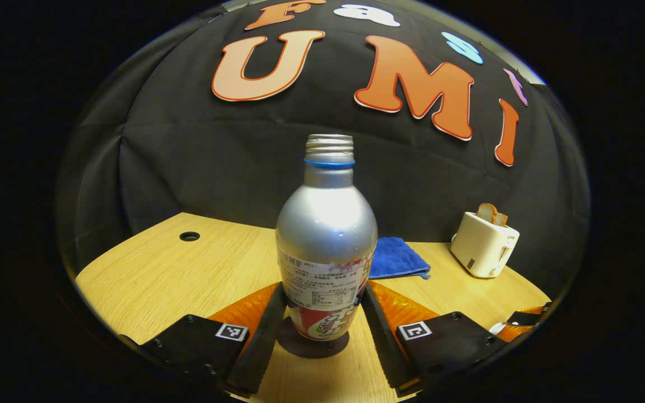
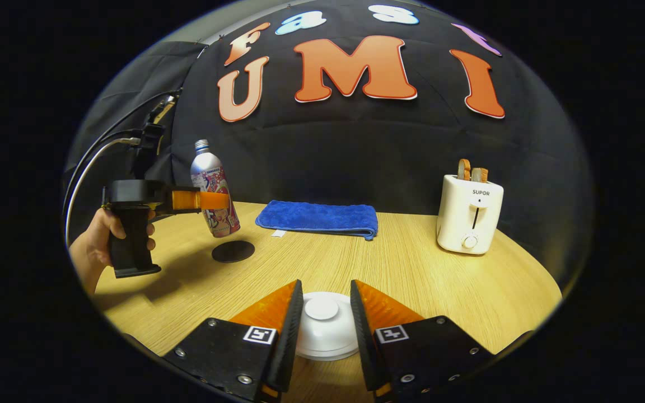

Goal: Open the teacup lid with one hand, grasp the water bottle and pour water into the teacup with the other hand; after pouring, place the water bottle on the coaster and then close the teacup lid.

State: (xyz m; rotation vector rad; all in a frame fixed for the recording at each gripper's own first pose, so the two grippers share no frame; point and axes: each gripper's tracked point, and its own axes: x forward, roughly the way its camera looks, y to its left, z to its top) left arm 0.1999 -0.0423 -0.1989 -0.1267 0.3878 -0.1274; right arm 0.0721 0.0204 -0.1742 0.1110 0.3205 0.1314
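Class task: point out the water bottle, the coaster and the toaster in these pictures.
water bottle (image 1: 325, 224): left gripper view, silver shoulder.
coaster (image 2: 233, 251): right gripper view, centre of dark disc.
toaster (image 2: 469, 212): right gripper view, white front face.

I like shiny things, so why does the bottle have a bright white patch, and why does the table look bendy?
In the left gripper view, light glares off the silver bottle held in the left gripper, and the dark round shape under it may be shadow or the coaster. In the right gripper view, the fisheye lens curves the table edge; the right gripper and toaster look sharp.
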